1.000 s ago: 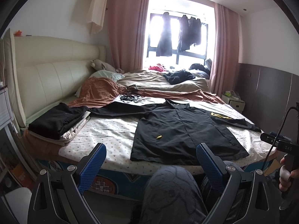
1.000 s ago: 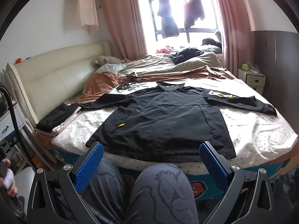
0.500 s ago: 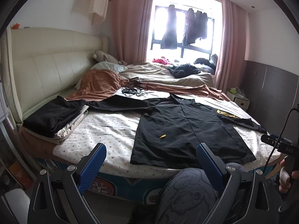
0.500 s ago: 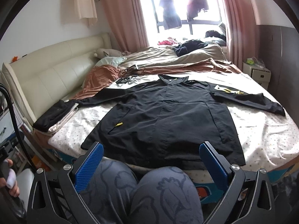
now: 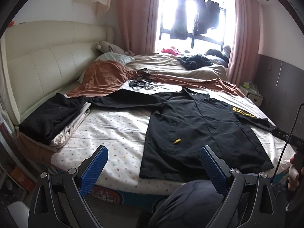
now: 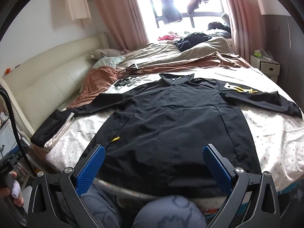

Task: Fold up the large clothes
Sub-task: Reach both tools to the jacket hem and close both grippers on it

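Observation:
A large black jacket (image 5: 201, 129) (image 6: 176, 121) lies spread flat on the bed, front up, collar toward the window, both sleeves stretched out sideways. A small yellow zip pull (image 6: 115, 138) shows near its left pocket. My left gripper (image 5: 153, 152) is open, held before the bed's near edge, left of the jacket's hem. My right gripper (image 6: 153, 151) is open too, hovering just above the jacket's bottom hem, with nothing between its blue pads. The person's knees in grey trousers (image 6: 169, 212) are below both grippers.
A stack of folded dark and pale clothes (image 5: 51, 117) sits at the bed's left edge by the cream headboard (image 5: 43, 64). A rust-brown blanket (image 5: 106, 76), cables and more dark clothes lie farther back. A white nightstand (image 6: 269, 66) stands at the right.
Both grippers have moved forward and up toward the bed; the jacket now fills more of the right wrist view. Both stay open, and the jacket has not moved.

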`<control>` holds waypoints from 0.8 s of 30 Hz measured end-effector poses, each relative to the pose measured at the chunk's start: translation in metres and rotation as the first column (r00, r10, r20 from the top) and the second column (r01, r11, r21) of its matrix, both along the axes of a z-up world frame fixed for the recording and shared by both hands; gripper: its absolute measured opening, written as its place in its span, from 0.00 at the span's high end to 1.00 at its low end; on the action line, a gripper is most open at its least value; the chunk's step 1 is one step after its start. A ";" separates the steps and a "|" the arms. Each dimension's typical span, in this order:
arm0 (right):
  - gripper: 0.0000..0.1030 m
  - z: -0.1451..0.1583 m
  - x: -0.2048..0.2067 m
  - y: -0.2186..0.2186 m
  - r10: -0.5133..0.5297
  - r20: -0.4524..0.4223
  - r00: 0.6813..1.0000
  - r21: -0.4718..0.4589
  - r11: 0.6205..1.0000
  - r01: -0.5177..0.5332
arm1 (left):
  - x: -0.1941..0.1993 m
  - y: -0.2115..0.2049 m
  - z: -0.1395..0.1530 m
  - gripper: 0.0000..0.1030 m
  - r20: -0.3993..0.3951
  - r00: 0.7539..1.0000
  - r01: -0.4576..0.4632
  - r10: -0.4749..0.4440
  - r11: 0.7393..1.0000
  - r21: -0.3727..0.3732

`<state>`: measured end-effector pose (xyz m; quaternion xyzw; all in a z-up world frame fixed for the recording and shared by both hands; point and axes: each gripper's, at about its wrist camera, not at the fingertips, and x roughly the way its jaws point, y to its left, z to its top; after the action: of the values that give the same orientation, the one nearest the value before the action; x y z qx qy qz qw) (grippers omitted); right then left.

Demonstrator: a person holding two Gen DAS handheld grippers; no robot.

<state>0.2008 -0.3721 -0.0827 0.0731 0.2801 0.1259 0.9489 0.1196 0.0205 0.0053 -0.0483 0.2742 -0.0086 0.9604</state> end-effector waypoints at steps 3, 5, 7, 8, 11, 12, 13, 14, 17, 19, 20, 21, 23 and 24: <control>0.00 0.013 0.023 0.003 -0.004 -0.033 0.999 0.008 1.000 0.004 | 0.022 0.012 0.001 0.05 -0.015 1.000 -0.015 0.015 1.000 -0.002; 0.00 0.023 0.038 0.006 0.020 -0.045 0.999 0.022 1.000 -0.019 | 0.038 0.020 0.001 0.05 -0.025 0.999 -0.033 0.033 0.999 0.002; 0.00 0.034 0.058 0.014 0.056 -0.054 0.997 0.013 0.998 -0.055 | 0.056 0.034 0.003 0.05 -0.029 0.998 -0.060 0.060 0.998 0.001; 0.00 0.038 0.068 0.017 0.063 -0.053 0.997 0.002 0.998 -0.063 | 0.066 0.040 0.003 0.05 -0.032 0.996 -0.078 0.078 0.997 0.000; 0.00 0.043 0.097 0.025 0.068 -0.048 0.997 -0.015 0.998 -0.068 | 0.096 0.058 0.000 0.05 -0.057 0.993 -0.104 0.103 0.994 -0.016; 0.00 0.043 0.106 0.025 0.067 -0.051 0.996 -0.014 0.998 -0.068 | 0.108 0.065 -0.001 0.08 -0.069 0.991 -0.113 0.111 0.993 -0.021; 0.00 0.043 0.119 0.027 0.068 -0.059 0.996 -0.009 0.998 -0.069 | 0.118 0.071 -0.001 0.12 -0.076 0.990 -0.121 0.119 0.992 -0.023; 0.00 0.042 0.129 0.027 0.072 -0.068 0.995 -0.003 0.997 -0.072 | 0.129 0.079 -0.001 0.13 -0.085 0.987 -0.138 0.135 0.990 -0.023; 0.00 0.040 0.166 0.031 0.080 -0.086 0.993 0.011 0.997 -0.079 | 0.156 0.101 0.000 0.17 -0.101 0.979 -0.181 0.177 0.983 -0.040; 0.00 0.039 0.187 0.034 0.078 -0.100 0.992 0.014 0.997 -0.077 | 0.176 0.120 0.002 0.19 -0.111 0.972 -0.214 0.208 0.976 -0.046; 0.00 0.039 0.194 0.036 0.079 -0.104 0.991 0.016 0.997 -0.078 | 0.185 0.128 0.003 0.19 -0.114 0.968 -0.230 0.223 0.972 -0.047; 0.00 0.039 0.205 0.038 0.082 -0.107 0.991 0.017 0.997 -0.080 | 0.193 0.136 0.004 0.20 -0.116 0.964 -0.246 0.239 0.968 -0.046; 0.00 0.036 0.226 0.044 0.084 -0.116 0.990 0.011 0.997 -0.083 | 0.211 0.155 0.007 0.22 -0.120 0.956 -0.274 0.268 0.961 -0.037; 0.00 0.035 0.234 0.046 0.086 -0.123 0.989 0.009 0.996 -0.086 | 0.220 0.162 0.008 0.23 -0.125 0.952 -0.284 0.278 0.958 -0.037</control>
<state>0.4344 -0.3262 -0.0481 0.0705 0.3407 0.1624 0.9234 0.3391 0.1830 0.0131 -0.1133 0.3205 0.1236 0.9323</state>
